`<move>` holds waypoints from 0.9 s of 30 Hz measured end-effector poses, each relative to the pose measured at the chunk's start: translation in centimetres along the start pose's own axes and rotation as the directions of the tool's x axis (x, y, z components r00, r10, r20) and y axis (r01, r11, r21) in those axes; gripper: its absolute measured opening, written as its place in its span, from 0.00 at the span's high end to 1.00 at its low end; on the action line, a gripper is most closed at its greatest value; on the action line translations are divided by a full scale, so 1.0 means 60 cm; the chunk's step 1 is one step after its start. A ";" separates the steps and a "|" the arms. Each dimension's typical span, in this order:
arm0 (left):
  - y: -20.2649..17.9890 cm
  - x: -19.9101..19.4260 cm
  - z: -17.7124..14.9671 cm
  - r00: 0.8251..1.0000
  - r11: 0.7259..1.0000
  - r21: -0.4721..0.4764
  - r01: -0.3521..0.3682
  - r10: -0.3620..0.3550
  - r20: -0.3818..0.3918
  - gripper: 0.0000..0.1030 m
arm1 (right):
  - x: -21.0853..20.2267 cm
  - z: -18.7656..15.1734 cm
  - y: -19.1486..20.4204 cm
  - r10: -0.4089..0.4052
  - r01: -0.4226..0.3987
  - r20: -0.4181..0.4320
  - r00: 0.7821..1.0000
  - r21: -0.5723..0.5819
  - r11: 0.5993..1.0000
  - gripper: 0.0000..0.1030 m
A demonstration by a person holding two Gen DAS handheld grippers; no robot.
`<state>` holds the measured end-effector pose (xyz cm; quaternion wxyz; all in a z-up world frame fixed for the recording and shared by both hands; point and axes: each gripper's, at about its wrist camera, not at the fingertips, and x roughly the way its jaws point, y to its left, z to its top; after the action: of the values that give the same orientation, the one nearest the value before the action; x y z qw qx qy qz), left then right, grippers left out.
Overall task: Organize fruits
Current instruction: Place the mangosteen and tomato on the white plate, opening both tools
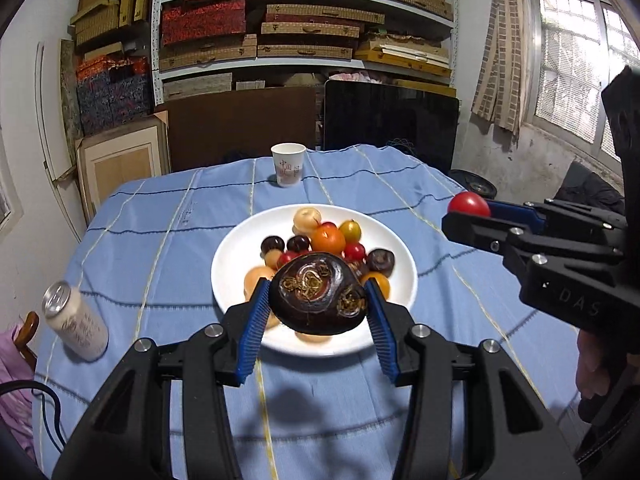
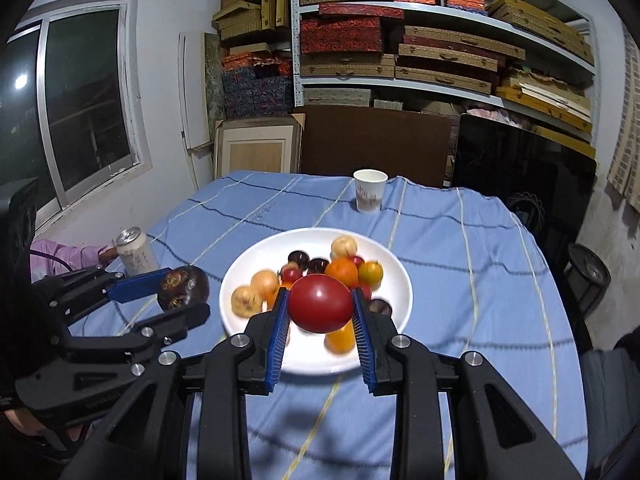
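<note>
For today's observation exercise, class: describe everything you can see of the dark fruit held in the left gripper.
The dark fruit is a rounded, somewhat flattened, glossy piece, dark brown to maroon, with tan, scabby curled markings on its skin. The left gripper clamps it between its blue ribbed fingers, one pressing each side. It hangs in the air, above the near part of the white plate of fruit in the left wrist view. Nothing but the fingers touches it. The right wrist view shows its purple-brown side.
</note>
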<state>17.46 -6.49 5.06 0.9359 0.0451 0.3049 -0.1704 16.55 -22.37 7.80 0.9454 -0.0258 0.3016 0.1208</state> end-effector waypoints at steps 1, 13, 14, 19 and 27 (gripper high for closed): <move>0.005 0.015 0.010 1.000 1.000 -0.003 -0.002 0.002 -0.004 0.55 | 0.008 0.007 -0.003 -0.001 0.001 -0.004 1.000 0.000 1.000 0.70; 0.062 0.207 0.046 0.989 0.998 -0.054 -0.013 0.005 -0.145 0.55 | 0.201 0.047 -0.040 0.016 -0.013 -0.143 0.990 0.017 1.000 0.70; 0.066 0.226 0.042 0.985 0.998 -0.055 -0.010 0.000 -0.174 0.54 | 0.217 0.042 -0.040 0.031 -0.027 -0.167 0.985 0.024 0.999 0.70; 0.077 0.247 0.026 0.979 0.997 -0.062 -0.050 0.036 -0.200 0.24 | 0.244 0.025 -0.035 0.019 -0.015 -0.190 0.982 0.024 1.000 0.55; 0.084 0.136 0.025 0.989 0.992 -0.104 -0.069 0.054 -0.141 0.05 | 0.141 0.020 -0.038 -0.003 0.009 -0.125 0.992 0.051 0.999 0.50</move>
<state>26.22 -4.44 1.40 0.9186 0.0153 0.3760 -0.1210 24.47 -22.66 3.82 0.9253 -0.0098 0.3633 0.1083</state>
